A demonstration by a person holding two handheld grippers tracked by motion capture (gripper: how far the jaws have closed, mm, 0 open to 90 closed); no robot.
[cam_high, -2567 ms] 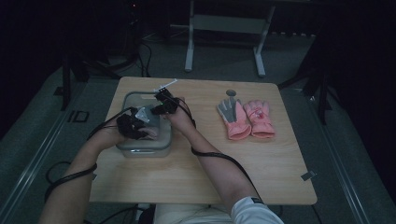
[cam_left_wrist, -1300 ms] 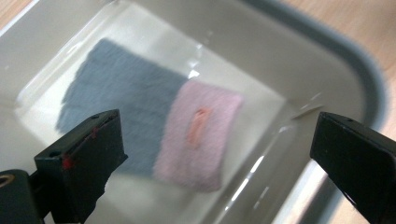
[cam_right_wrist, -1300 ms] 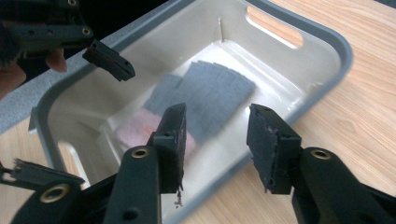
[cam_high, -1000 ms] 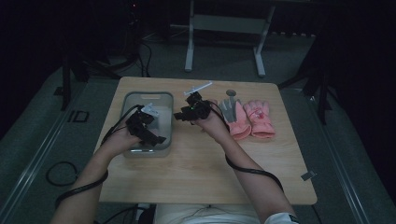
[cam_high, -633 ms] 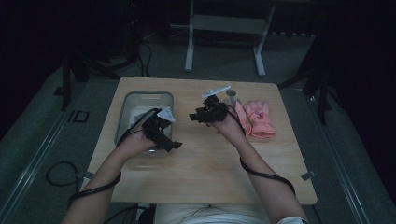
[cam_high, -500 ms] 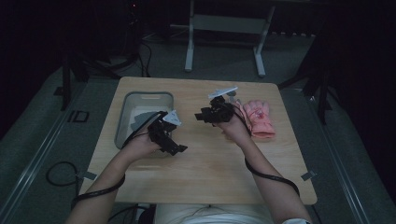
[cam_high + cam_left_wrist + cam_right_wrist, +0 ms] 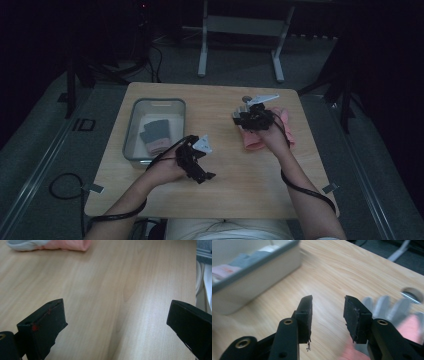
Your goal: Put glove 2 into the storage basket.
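A grey bin [image 7: 132, 135] stands at the table's left and holds a folded grey and pink glove [image 7: 156, 136]. Pink gloves with grey fingertips [image 7: 252, 141] lie flat at the right of the table. My left gripper [image 7: 206, 177] hovers over bare wood in front of the bin, jaws wide apart and empty [image 7: 115, 322]. My right gripper [image 7: 239, 117] hangs over the left edge of the pink gloves, jaws apart with nothing between them [image 7: 327, 315]. In the right gripper view the bin [image 7: 259, 272] lies at upper left and the blurred glove fingertips [image 7: 387, 306] at right.
A round metal-rimmed hole [image 7: 246, 99] sits in the table beyond the gloves. The wooden table [image 7: 230, 200] has bare room across its front half. A metal stand [image 7: 240, 30] is on the dark floor behind. Cables trail from both grippers along the person's forearms.
Both grippers left the bin. The left one drew back toward the table's front and middle; the right one swung right to the pink gloves. A glove now lies uncovered in the bin.
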